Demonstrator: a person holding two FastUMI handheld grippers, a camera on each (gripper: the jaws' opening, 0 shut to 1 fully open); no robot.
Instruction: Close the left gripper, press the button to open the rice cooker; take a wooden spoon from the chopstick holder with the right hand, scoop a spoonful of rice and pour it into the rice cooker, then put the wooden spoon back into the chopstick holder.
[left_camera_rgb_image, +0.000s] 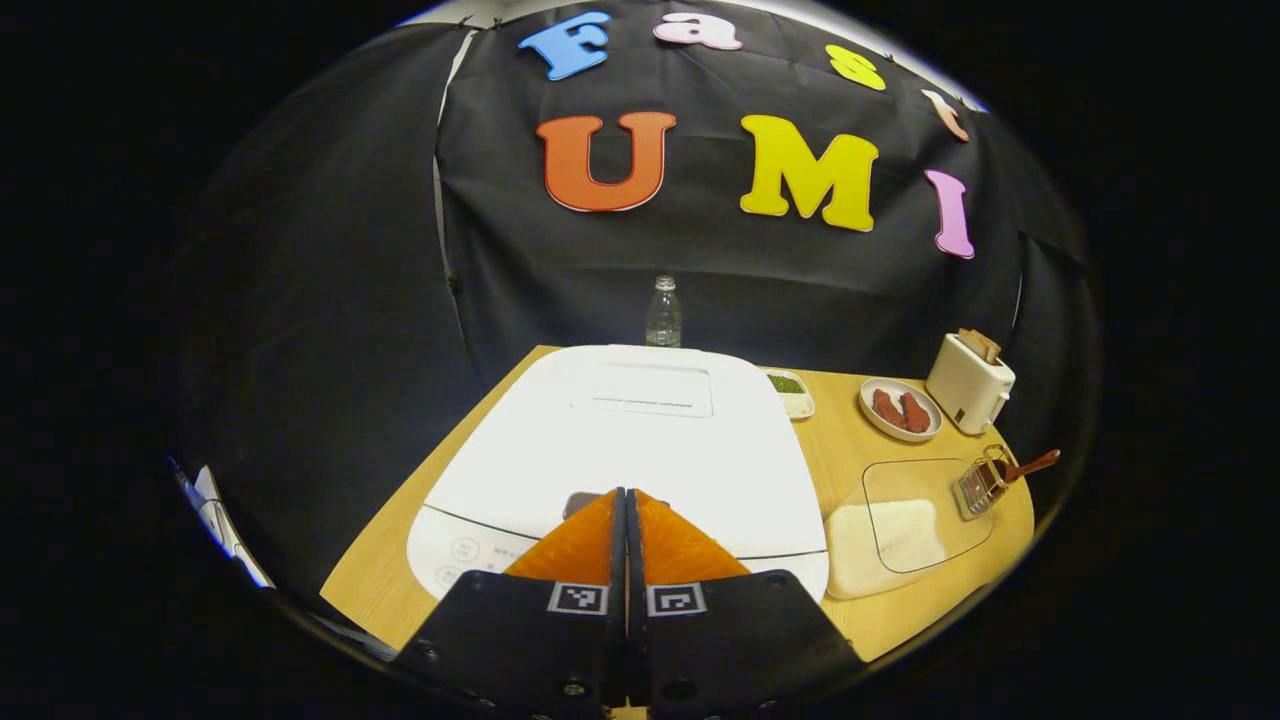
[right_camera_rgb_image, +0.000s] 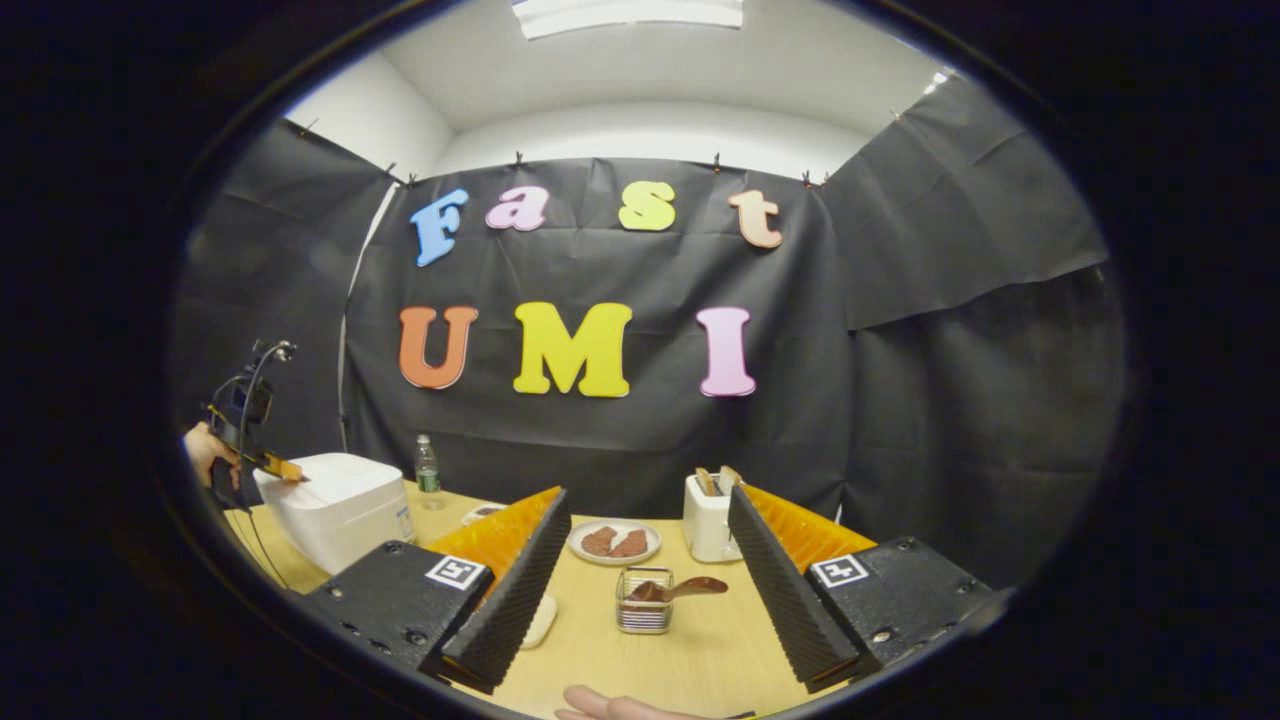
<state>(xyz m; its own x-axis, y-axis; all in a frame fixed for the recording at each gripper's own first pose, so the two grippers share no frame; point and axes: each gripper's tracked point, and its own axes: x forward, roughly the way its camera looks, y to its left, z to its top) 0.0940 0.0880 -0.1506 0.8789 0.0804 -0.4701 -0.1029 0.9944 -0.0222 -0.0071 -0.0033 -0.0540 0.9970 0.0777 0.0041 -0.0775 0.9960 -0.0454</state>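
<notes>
Wooden table (right_camera_rgb_image: 700, 640), boxy white rice cooker (left_camera_rgb_image: 640, 440)

Bare tabletop (right_camera_rgb_image: 700, 650) lies open ahead of the wide-spread right gripper (right_camera_rgb_image: 648, 560), a straight lane to the holder (right_camera_rgb_image: 643, 602) with its spoon (right_camera_rgb_image: 690, 588) leaning right. Plate (right_camera_rgb_image: 614, 541) and toaster (right_camera_rgb_image: 708, 518) stand behind the holder, a clear box (left_camera_rgb_image: 915, 520) to its left. The cooker (left_camera_rgb_image: 625, 450) fills the table's left end, the left gripper (left_camera_rgb_image: 626, 495) pinched together over its front edge.
</notes>
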